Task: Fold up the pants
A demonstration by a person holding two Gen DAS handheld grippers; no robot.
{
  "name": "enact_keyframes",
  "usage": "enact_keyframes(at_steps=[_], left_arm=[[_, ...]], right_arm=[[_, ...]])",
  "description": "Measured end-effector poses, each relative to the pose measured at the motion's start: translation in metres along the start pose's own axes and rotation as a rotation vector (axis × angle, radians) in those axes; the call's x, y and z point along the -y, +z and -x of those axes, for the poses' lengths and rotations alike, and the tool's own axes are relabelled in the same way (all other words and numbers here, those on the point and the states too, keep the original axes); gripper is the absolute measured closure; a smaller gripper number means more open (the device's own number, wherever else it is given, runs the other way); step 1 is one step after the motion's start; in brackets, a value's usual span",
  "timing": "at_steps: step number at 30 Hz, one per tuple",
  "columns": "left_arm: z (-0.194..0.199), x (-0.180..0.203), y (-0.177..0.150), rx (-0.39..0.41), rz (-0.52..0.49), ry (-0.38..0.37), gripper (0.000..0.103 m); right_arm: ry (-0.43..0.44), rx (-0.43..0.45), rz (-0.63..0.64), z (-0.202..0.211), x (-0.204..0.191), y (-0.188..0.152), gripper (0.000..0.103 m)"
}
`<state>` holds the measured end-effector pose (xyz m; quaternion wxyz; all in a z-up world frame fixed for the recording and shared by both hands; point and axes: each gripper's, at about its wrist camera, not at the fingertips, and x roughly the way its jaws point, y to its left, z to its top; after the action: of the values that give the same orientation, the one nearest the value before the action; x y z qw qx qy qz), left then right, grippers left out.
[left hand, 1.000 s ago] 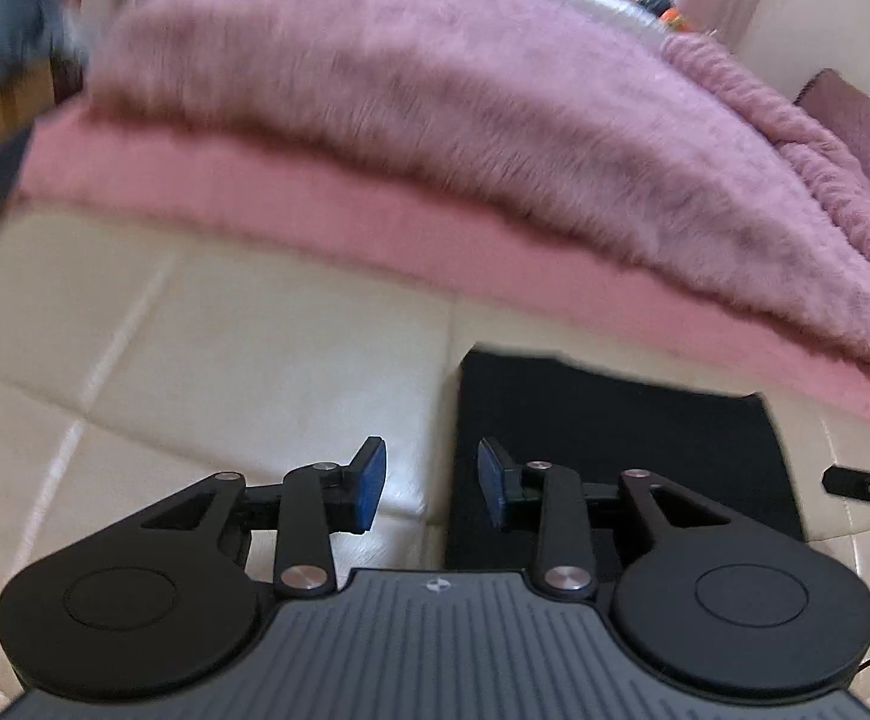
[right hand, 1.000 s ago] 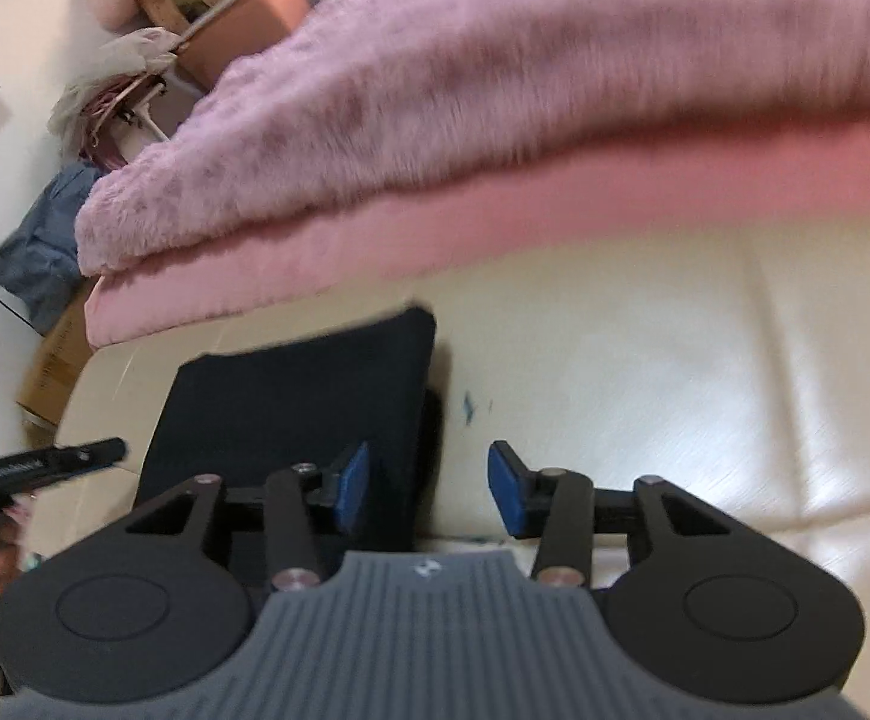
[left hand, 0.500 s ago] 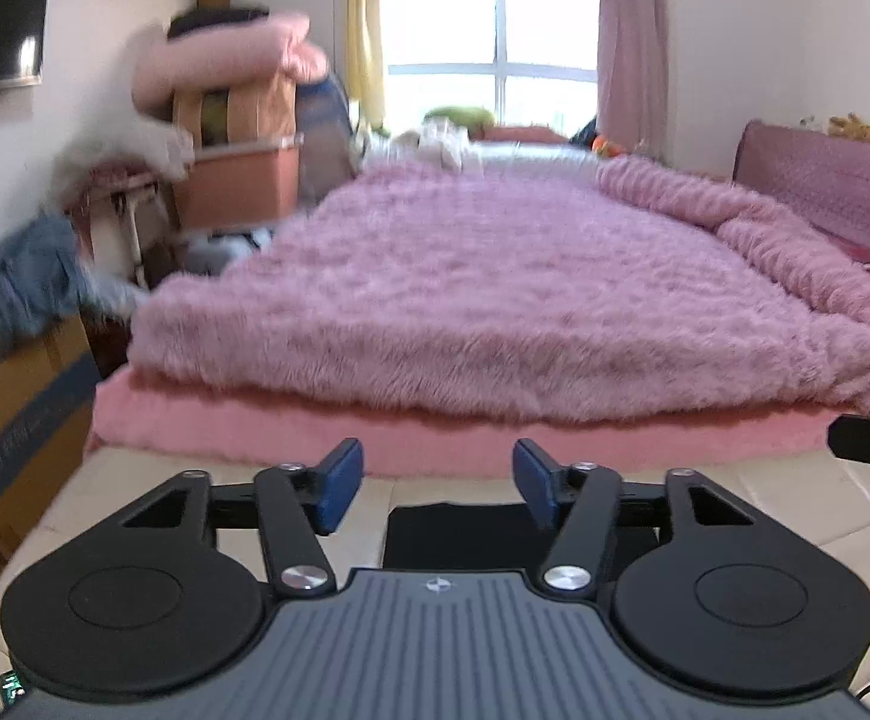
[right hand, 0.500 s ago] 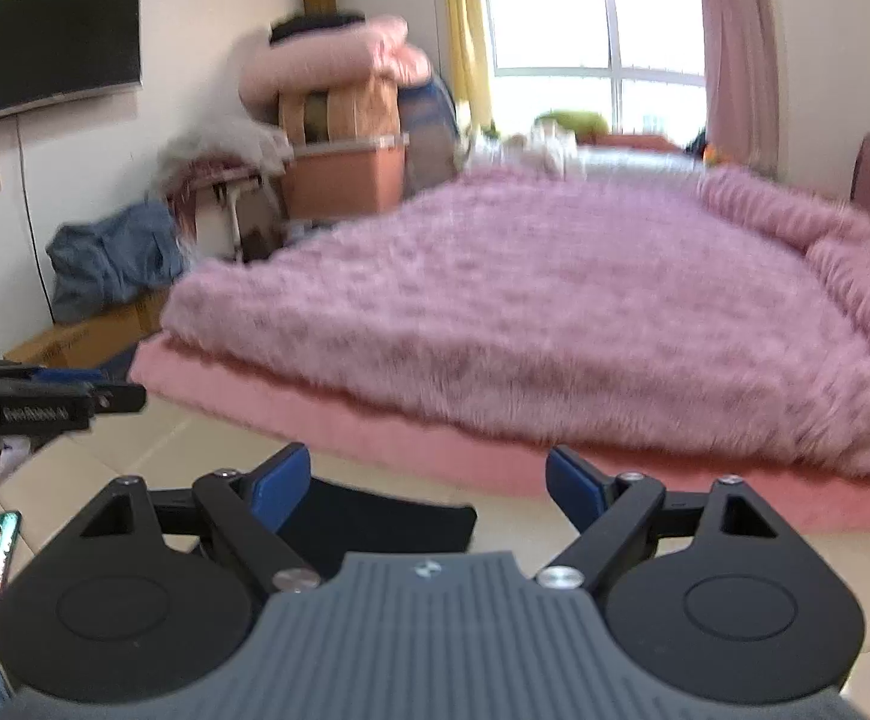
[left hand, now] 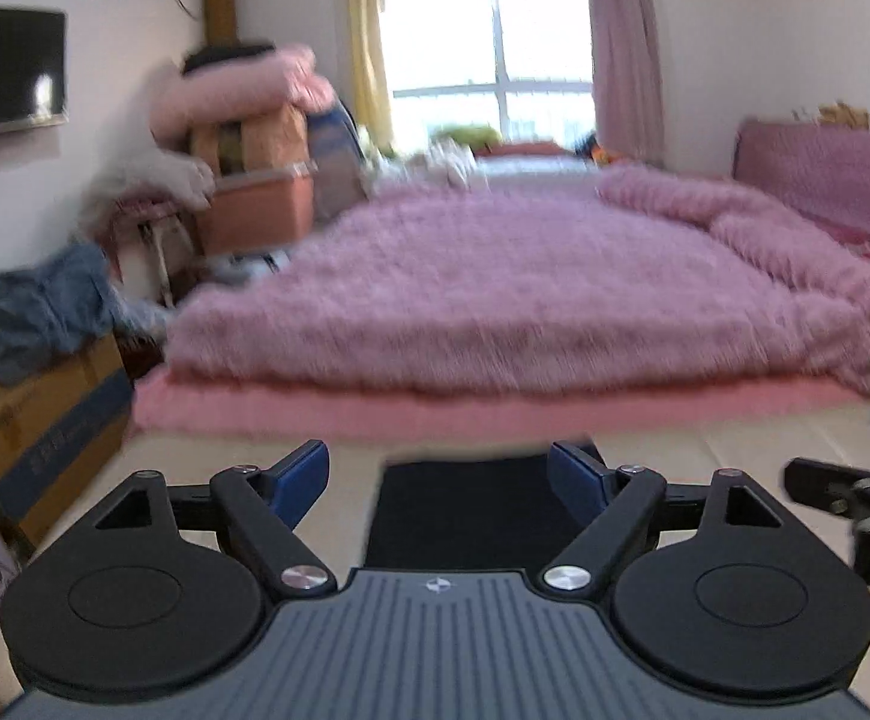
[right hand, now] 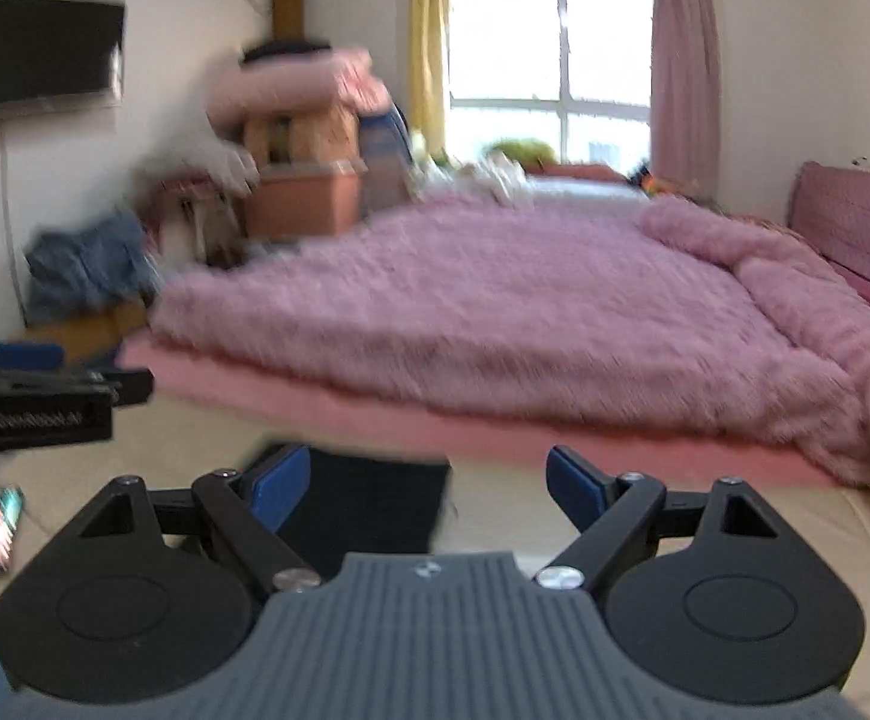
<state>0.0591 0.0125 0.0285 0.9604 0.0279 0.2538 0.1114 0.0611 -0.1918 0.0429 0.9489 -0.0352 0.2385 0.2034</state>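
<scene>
folded black pants (left hand: 465,510) lie flat on the cream bed surface (left hand: 735,450), below the pink fleece blanket (left hand: 525,300). left gripper (left hand: 438,477) and right gripper (right hand: 429,480) hover above them, jaws wide and holding nothing.

the folded black pants (left hand: 465,510) lie partly hidden behind the left claw (left hand: 438,480).

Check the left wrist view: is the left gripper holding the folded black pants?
No, the left gripper is open above the folded black pants.

Both low views share bed (left hand: 495,300).
</scene>
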Motion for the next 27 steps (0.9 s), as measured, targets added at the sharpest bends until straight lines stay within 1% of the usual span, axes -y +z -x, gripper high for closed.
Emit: enact_keyframes(at_steps=[2,4,8,13,21,27], left_arm=[[0.001,0.001,-0.011,-0.049,0.012,0.002,0.006],[-0.003,0.0,-0.022,-0.105,0.033,0.006,0.006],[-0.006,-0.004,-0.04,-0.19,0.061,0.021,0.007],[-0.002,-0.002,-0.052,-0.226,0.052,0.03,0.007],[-0.003,0.012,-0.062,-0.262,0.031,0.013,0.007],[-0.004,0.016,-0.064,-0.279,0.018,0.014,0.007]], right_arm=[[0.011,-0.05,0.01,0.003,-0.006,-0.012,0.021],[0.029,-0.084,-0.005,0.004,-0.01,-0.022,0.021],[0.049,-0.143,-0.032,0.005,-0.014,-0.037,0.021],[0.055,-0.192,-0.074,-0.003,-0.012,-0.053,0.021],[0.065,-0.283,-0.101,-0.018,-0.012,-0.071,0.021],[0.077,-0.321,-0.088,-0.023,-0.015,-0.077,0.021]])
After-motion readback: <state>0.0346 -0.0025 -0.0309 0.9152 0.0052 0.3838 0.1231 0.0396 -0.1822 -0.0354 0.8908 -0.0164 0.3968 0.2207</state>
